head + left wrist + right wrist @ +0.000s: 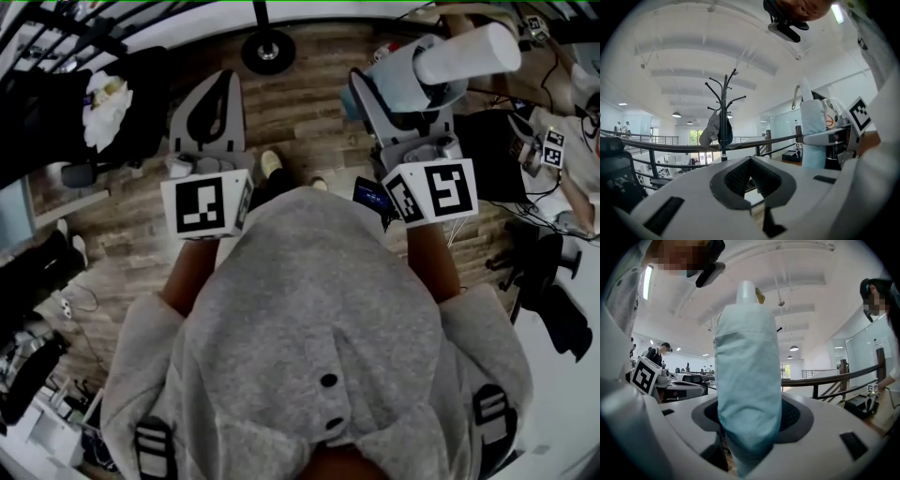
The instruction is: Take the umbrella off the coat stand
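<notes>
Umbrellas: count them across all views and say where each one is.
1. The light blue folded umbrella is clamped in the right gripper, apart from the coat stand. Others may be hidden.

Pale blue umbrella (749, 380) fills the front, with a white stub on top. The left gripper (751, 180) and right gripper (750, 425) both have light grey shells, and the ribbed pads (738, 176) inside are dark grey. The cubes (208, 204) carry black squares on white. The hoodie (319, 347) is plain grey with two black buttons (328, 381). The floor (300, 103) is brown, wood-grain planks. Out ahead the stand (723, 108) is black, and a grey cap (710, 131) hangs on it with something darker beside it (navy or black, hard to call). The rail (693, 148) is dark and the ceiling (693, 56) is white.
</notes>
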A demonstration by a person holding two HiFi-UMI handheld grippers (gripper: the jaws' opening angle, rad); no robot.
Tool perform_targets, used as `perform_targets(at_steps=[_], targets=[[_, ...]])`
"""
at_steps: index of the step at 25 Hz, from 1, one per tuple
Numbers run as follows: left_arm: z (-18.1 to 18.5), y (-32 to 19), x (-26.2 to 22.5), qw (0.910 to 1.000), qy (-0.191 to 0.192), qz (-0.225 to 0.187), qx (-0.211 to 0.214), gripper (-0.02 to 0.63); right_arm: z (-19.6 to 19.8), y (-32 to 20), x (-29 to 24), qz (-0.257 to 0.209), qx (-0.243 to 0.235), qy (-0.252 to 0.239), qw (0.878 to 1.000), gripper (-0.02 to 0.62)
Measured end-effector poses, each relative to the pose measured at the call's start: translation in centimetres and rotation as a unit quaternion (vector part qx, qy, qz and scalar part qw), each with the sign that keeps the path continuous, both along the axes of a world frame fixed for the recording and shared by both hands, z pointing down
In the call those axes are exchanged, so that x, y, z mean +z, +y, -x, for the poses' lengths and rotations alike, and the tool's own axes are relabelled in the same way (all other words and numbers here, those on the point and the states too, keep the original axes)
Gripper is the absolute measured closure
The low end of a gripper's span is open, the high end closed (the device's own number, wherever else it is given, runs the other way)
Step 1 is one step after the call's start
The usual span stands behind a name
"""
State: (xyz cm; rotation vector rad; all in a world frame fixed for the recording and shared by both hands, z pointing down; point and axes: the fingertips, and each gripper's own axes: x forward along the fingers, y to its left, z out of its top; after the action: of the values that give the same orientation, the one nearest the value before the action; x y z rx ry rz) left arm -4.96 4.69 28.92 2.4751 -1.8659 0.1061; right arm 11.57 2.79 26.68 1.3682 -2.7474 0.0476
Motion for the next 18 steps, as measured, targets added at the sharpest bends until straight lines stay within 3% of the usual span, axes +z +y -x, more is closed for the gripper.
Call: perform_targets(at_steps=[11, 18], targets=[[-7.9, 7.6, 0.6, 0.9996, -0.027, 0.005, -0.001, 0.592, -9.1, 7.1, 0.9, 0.010, 0.001, -0.022, 1.000, 0.318], [-9.9, 11.4, 1.8, 0.9993, -0.032, 0.012, -0.013, 0.592, -11.6, 10.3, 2.2, 0.014, 0.000, -0.025, 1.000, 0.319]])
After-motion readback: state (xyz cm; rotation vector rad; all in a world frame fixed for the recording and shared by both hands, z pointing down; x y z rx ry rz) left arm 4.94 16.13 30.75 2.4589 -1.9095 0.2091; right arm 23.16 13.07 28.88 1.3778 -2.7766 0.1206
